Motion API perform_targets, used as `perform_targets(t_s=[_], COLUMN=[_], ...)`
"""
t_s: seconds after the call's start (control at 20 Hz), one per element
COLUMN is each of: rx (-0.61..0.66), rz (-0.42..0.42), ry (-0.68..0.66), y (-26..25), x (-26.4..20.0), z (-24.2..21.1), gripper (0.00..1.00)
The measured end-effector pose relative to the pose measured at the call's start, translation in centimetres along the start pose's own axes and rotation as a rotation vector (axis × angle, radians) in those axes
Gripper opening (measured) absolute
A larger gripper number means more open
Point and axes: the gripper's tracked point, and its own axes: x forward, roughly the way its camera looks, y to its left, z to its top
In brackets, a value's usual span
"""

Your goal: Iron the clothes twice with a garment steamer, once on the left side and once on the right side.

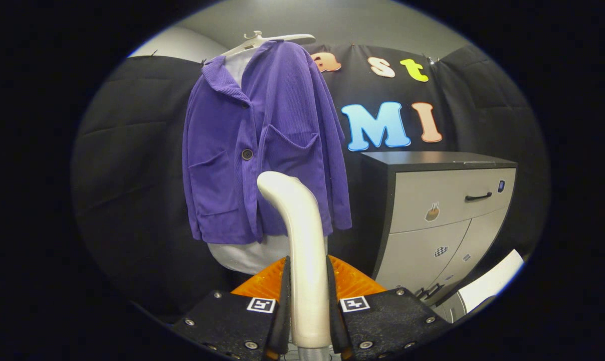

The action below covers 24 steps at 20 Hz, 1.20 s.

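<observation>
The gripper [308,311] is clamped on the cream-white, smooth plastic handle of the garment steamer [302,250], one finger pressing on each side of it low down. The handle rises between the fingers and curves over at the top, so its rounded head points toward the purple corduroy jacket [262,145].

Taking that jacket as the landmark: the steamer head sits in front of its lower middle, just below the dark button [247,154] and between the two patch pockets. Whether the head touches the cloth cannot be told from here; it looks a little short of it. The jacket hangs from a white plastic hanger [262,40] at its top, over a white garment [247,253] whose hem shows beneath it. To the jacket's right stands a grey cabinet with a dark top and a black drawer handle [447,200], well apart from the cloth.

By my judgement no pass has begun and the head is being lined up. To do it well, keep the squeeze firm so the handle does not twist, bring the head near one front panel, and run it slowly in a straight vertical stroke over that pocket. Then shift across the button line and repeat on the other panel. Avoid pushing hard, since a free-hanging jacket will likely swing away on its hanger.
</observation>
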Motion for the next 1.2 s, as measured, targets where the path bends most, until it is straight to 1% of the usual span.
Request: perform_targets(t_s=[0.15, 0.5, 0.6, 0.85, 1.2], rx=[0.015, -0.006, -0.021, -0.012, -0.025], rz=[0.030, 0.137, 0.155, 0.191, 0.231], ry=[-0.054, -0.254, -0.301, -0.416, -0.526], y=[1.3, 6.4, 7.4, 10.1, 14.4], x=[-0.9, -3.2, -3.3, -3.3, -2.9], z=[2.4, 13.4, 16.4, 24.0, 32.1], gripper=[0.32, 0.32, 0.32, 0.32, 0.32])
